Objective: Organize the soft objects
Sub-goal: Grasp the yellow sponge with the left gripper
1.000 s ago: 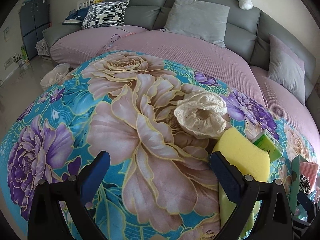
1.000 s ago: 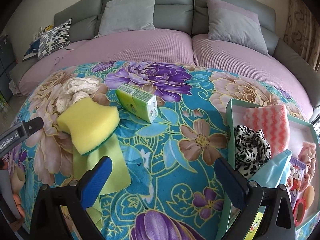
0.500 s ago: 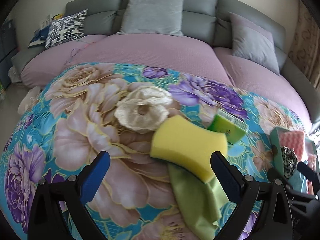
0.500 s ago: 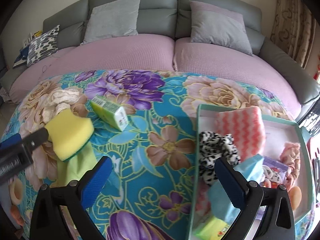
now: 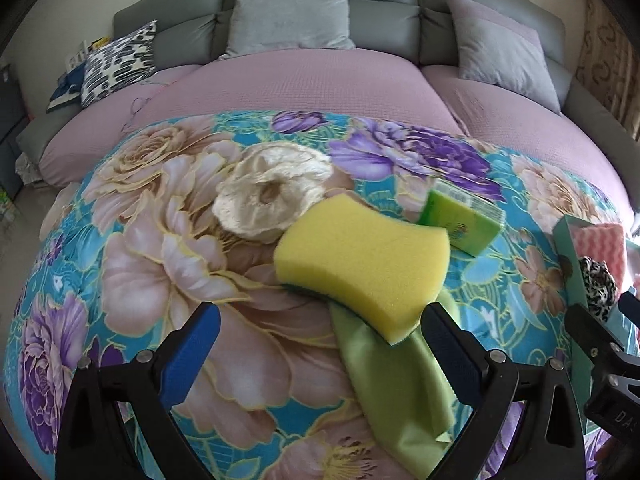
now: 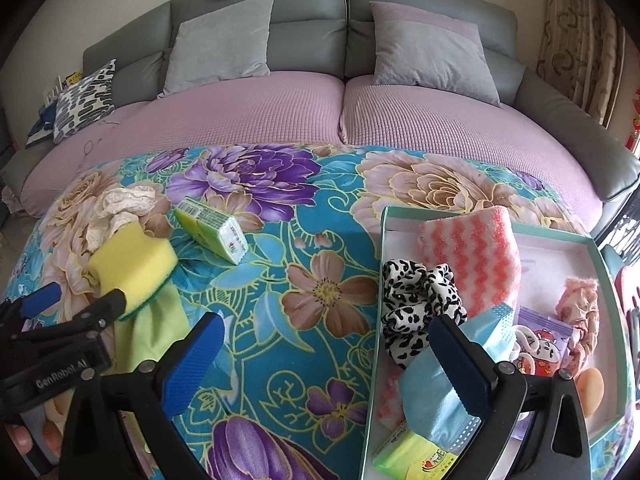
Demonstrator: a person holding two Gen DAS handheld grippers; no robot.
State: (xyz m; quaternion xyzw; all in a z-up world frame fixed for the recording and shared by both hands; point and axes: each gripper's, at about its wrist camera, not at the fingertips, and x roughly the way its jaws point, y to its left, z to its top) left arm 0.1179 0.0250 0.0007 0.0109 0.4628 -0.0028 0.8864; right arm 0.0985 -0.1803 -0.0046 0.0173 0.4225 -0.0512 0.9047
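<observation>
Left claw (image 5: 316,344) spread wide, holding nothing; its right finger (image 5: 452,350) just beside the yellow sponge (image 5: 362,258). Sponge lies flat on the floral blanket (image 5: 168,240), overlapping a green cloth (image 5: 394,376), lace scrunchie (image 5: 272,194) behind. Right claw (image 6: 324,360) also wide apart, empty, poised at the teal box (image 6: 374,320) edge.

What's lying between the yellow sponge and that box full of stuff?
In the right wrist view, a green tissue pack lies between the yellow sponge and the box, nearer the sponge. The rest is bare floral blanket.
</observation>
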